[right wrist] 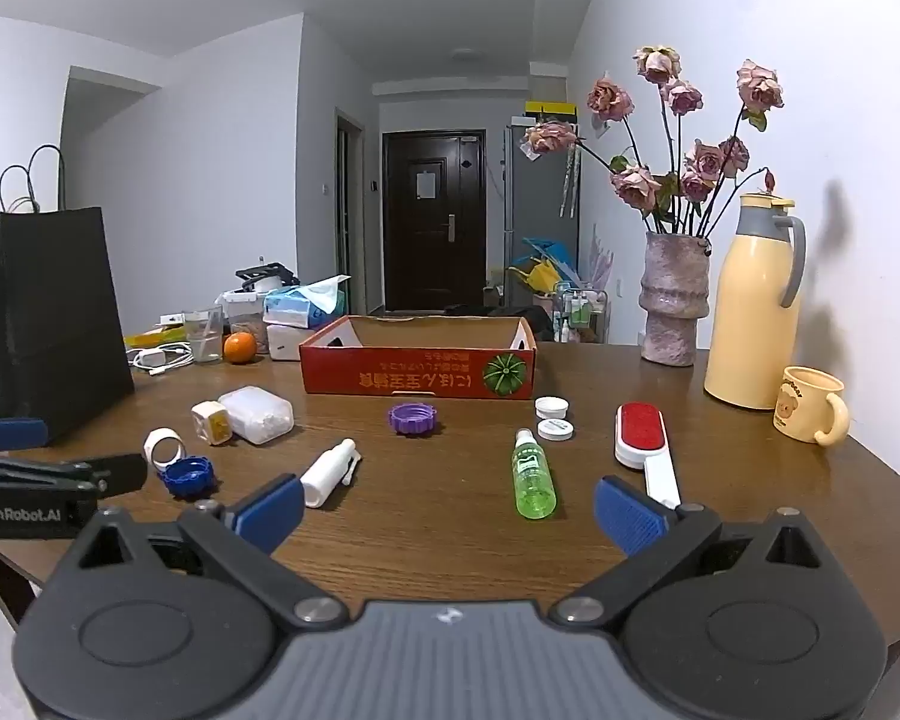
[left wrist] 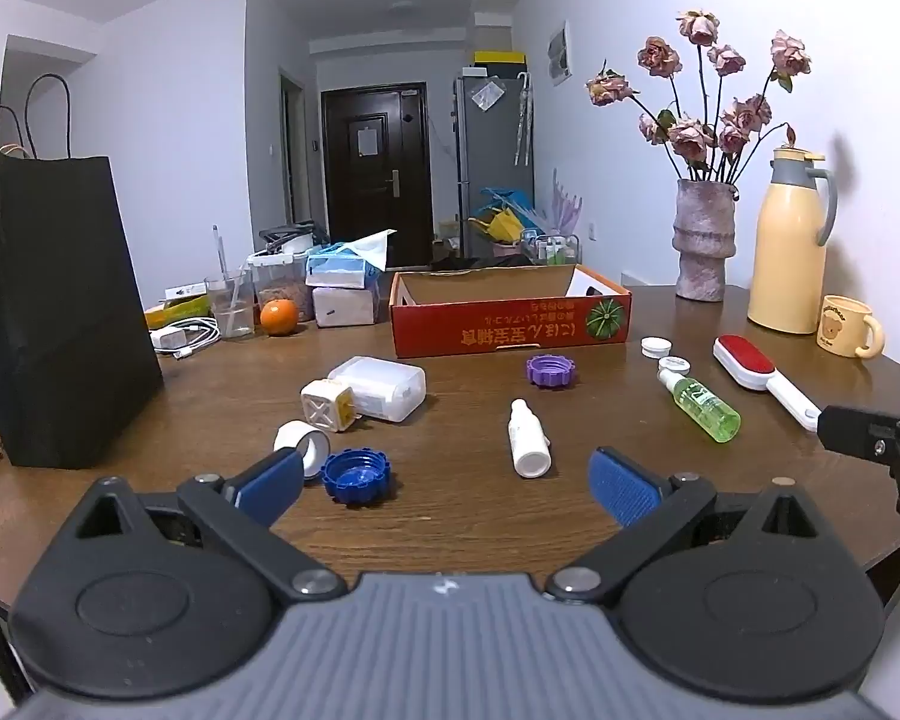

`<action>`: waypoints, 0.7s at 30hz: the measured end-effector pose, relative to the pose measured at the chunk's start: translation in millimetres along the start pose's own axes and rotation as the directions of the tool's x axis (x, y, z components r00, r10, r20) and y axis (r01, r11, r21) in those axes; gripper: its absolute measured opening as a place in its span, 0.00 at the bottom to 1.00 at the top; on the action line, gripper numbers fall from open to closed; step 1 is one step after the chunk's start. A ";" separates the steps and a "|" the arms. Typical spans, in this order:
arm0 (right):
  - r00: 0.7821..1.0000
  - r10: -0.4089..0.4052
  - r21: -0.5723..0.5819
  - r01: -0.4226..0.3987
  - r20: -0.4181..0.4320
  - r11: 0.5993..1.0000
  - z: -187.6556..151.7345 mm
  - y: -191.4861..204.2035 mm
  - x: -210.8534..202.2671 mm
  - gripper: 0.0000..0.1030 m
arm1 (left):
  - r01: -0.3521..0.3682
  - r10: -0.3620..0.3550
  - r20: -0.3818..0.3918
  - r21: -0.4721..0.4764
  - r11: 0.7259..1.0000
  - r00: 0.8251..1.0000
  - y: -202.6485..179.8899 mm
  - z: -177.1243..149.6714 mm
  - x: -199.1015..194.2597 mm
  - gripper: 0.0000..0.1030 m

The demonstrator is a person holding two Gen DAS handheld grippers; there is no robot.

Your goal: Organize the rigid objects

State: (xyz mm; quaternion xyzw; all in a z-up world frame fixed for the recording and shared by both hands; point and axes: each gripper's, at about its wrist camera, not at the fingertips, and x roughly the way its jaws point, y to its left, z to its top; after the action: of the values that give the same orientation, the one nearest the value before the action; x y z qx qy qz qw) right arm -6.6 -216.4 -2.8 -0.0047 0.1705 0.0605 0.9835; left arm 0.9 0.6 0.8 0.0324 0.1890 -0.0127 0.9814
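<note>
Both tools (left wrist: 444, 483) (right wrist: 447, 510) gaped wide, empty; the green bottle (right wrist: 534, 477) looked light, slick, best gripped mid-body.

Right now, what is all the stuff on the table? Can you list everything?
cardboard box: 1, red, open, back middle
bottle caps: 2, purple middle, blue front left
spray bottles: 2, green right, white middle, both lying down
lint brush: 1, red and white, right
small round lids: 2, white, by green bottle
white plastic box: 1, left
tape ring: 1, white, left
thermos: 1, yellow, right
mug: 1, yellow
vase: 1, pinkish, dried roses
paper bag: 1, black, far left
orange: 1
left gripper: open
right gripper: open
</note>
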 end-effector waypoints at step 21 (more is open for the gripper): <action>0.999 -0.025 -0.003 0.025 -0.038 1.000 -2.2 0.9 -1.6 1.00 | 0.003 -0.003 -0.021 -0.016 1.000 1.000 -1.6 -0.9 -2.5 1.00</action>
State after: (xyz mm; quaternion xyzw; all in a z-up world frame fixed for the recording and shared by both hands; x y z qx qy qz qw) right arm -8.9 -215.7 -4.3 -0.0090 0.1888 0.0482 0.9808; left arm -1.8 -0.9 0.9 0.0244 0.1994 -0.0123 0.9795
